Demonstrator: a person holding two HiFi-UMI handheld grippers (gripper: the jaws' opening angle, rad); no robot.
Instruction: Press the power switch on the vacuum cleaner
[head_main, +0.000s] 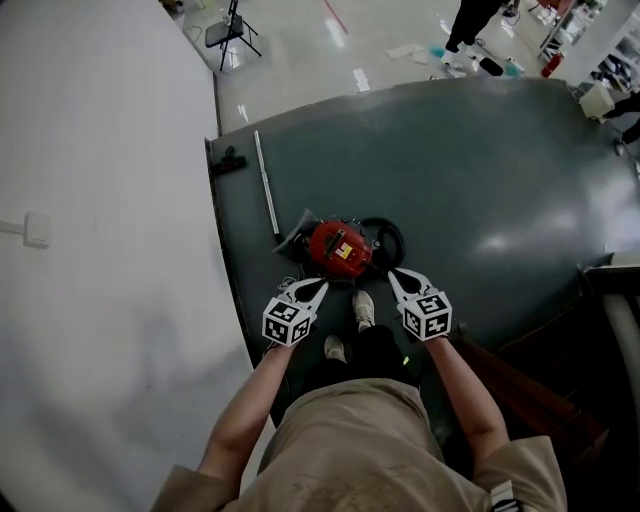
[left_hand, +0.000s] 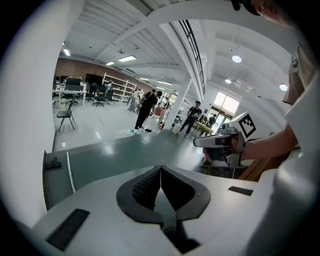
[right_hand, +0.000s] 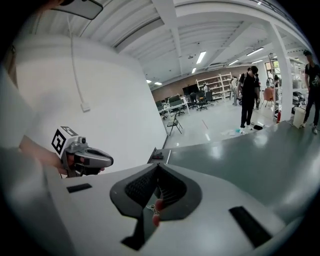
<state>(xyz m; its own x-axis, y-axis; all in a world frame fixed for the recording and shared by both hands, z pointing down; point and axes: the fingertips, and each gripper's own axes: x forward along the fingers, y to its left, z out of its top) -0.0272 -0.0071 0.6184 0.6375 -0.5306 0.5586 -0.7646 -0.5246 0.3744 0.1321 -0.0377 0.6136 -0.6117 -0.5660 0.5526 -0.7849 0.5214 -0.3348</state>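
Vacuum cleaner (head_main: 340, 250): red body at the centre of the head view, on a dark green mat (head_main: 480, 160). The left gripper view misses it, and the right gripper view shows only red slivers below its jaws.
Left gripper (head_main: 323, 284): jaws clenched together, nothing between them; tip near the cleaner's lower left.
Right gripper (head_main: 391, 271): jaws closed tip to tip, empty; tip near the cleaner's lower right.
Metal tube (head_main: 266, 185): lies on the mat, upper left of the cleaner.
Hose (head_main: 388, 232): black loop at the cleaner's right, seen in the head view only.
People (left_hand: 148, 107): full figures in the gripper views only.
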